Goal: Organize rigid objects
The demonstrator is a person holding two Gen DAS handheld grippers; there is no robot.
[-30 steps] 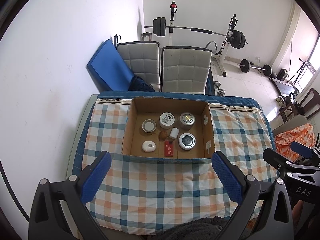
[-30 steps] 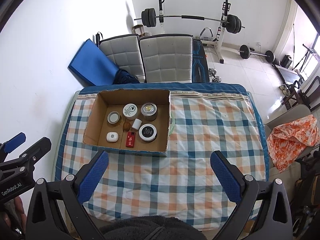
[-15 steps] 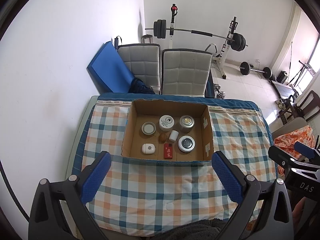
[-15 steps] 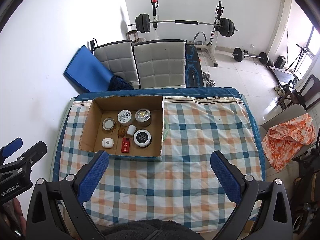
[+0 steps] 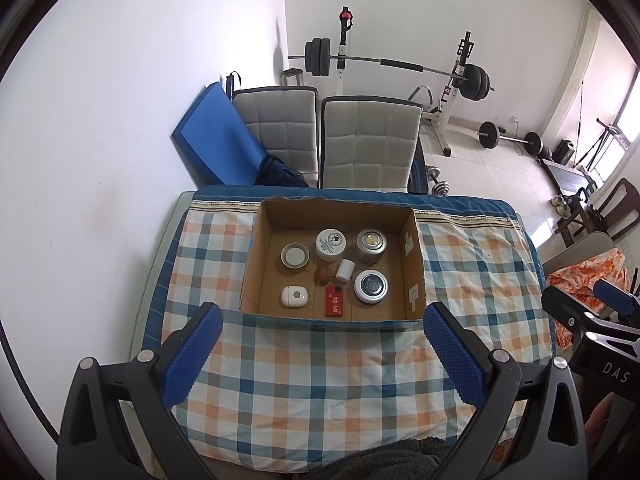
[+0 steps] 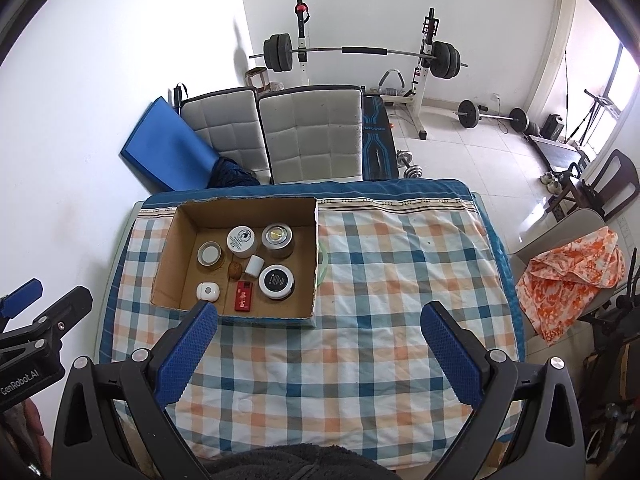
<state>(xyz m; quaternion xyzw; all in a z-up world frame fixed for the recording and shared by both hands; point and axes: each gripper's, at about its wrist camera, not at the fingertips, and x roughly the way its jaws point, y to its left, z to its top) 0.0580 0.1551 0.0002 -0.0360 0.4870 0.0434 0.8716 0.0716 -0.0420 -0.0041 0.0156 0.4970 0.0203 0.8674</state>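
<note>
An open cardboard box (image 5: 412,280) (image 6: 168,264) sits on the checked tablecloth (image 5: 320,372) (image 6: 380,300). Inside it stand several jars: a white jar (image 5: 330,243), a gold-lidded jar (image 5: 371,242), a clear jar (image 5: 295,256) and a black-lidded tin (image 5: 371,286). A small white bottle (image 5: 345,270), a walnut (image 5: 323,275), a red box (image 5: 334,300) and a white case (image 5: 294,295) lie there too. My left gripper (image 5: 320,354) is open and empty, high above the table's near side. My right gripper (image 6: 318,354) is open and empty, to the right of the box.
Two grey padded chairs (image 5: 370,140) and a blue mat (image 5: 218,148) stand behind the table. A barbell rack (image 6: 360,52) and dumbbells (image 6: 408,164) are further back. An orange cloth (image 6: 568,276) lies on a chair at the right.
Both grippers have risen and drawn back from the table, so the box looks smaller. Both stay open and empty. The objects in the box have not moved.
</note>
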